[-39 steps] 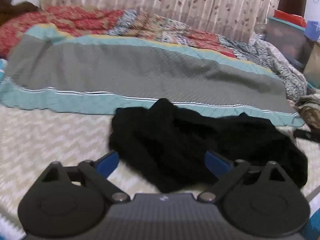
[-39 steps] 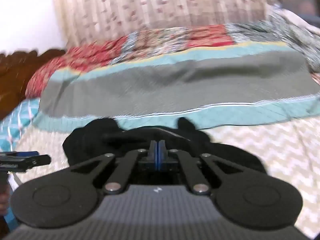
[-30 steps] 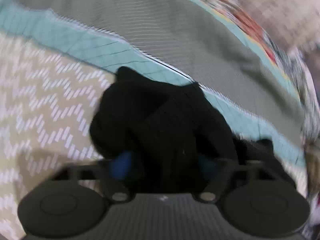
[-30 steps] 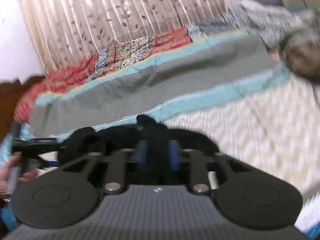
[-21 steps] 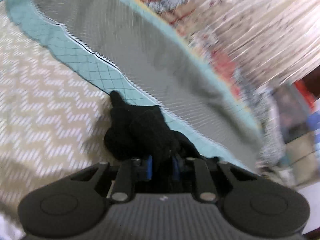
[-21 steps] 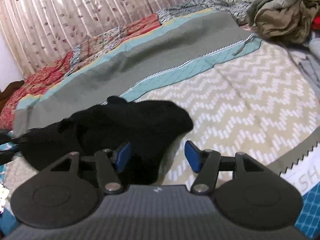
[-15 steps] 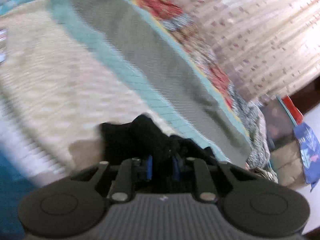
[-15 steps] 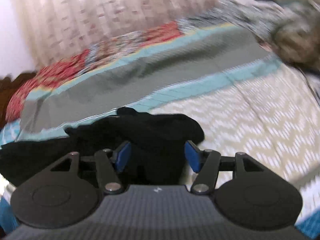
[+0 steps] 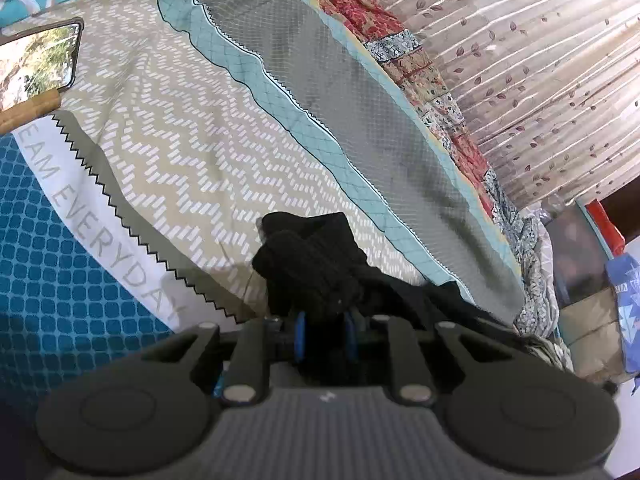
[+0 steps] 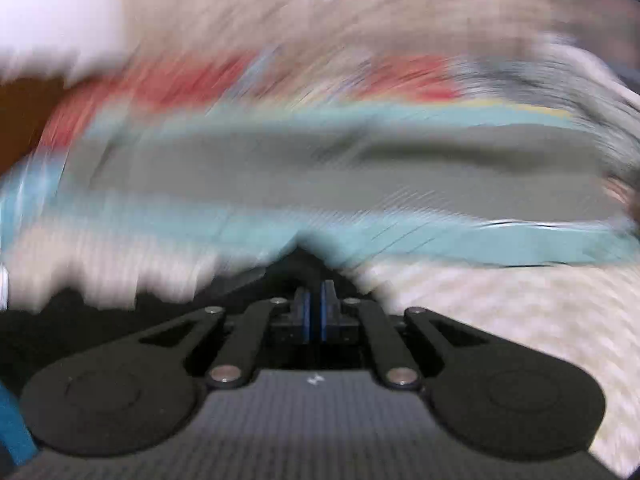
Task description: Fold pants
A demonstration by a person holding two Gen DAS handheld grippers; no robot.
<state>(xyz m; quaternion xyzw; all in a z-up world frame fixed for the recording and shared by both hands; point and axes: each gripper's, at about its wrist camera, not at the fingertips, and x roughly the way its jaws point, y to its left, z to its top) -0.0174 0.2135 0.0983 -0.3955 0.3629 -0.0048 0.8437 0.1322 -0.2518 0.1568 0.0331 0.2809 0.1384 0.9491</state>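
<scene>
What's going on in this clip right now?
A person is handling black pants on a bed with two handheld grippers. The left gripper is clamped on a bunched fold of the fabric. The right gripper has just closed, with dark fabric around its fingertips; its view is badly blurred. No neat fold yet.

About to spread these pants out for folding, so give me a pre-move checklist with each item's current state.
1. Left gripper has the black pants: ok, jaws shut on a thick bunch of fabric.
2. Right gripper has the pants: cannot tell. Its jaws have just snapped nearly together; dark cloth lies around them, but the right wrist view is too blurred to show fabric pinched between them.
3. Pants laid flat: not ok, still a crumpled heap.
4. Bedspread free ahead of the left gripper: ok, bare zigzag fabric.
5. Phone out of the way: ok, far off at the bedspread's edge.
</scene>
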